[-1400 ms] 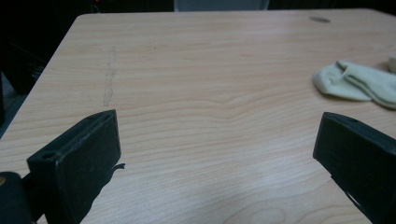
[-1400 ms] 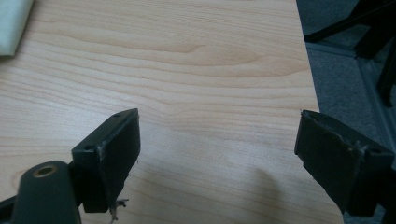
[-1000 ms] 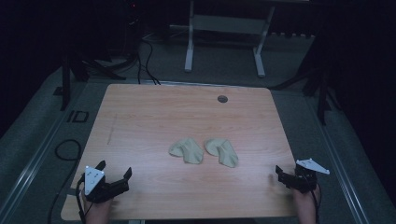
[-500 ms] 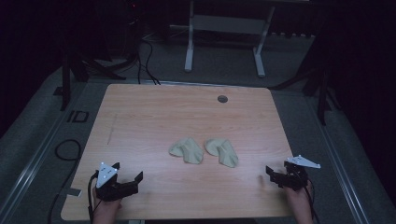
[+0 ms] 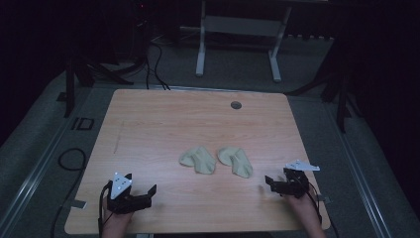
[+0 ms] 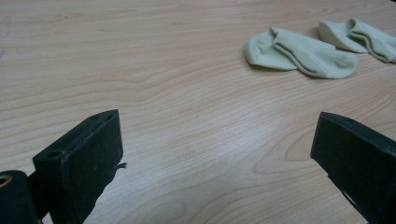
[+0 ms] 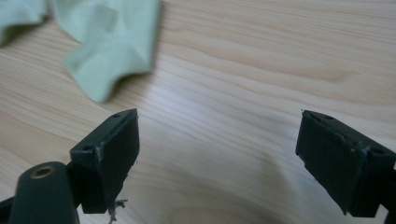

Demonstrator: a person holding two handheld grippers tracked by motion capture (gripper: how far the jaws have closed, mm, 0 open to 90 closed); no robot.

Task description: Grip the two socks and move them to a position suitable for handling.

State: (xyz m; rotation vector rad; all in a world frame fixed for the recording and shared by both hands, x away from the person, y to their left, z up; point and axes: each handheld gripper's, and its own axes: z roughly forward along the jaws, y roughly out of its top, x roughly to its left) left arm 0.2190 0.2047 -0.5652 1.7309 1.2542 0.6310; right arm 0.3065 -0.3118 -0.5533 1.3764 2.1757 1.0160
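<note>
Two pale green socks (image 5: 197, 159) (image 5: 236, 161) side by side mid-table (image 5: 148, 129); left gripper (image 5: 143, 191) and right gripper (image 5: 270, 183) both spread wide, empty, near front edge.

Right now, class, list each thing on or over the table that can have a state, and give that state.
left sock: lying flat, untouched
right sock: lying flat, untouched, beside the other
left gripper: open, holding nothing
right gripper: open, holding nothing

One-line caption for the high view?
Two pale green socks lie mid-table while open left gripper and right gripper flank them.
</note>
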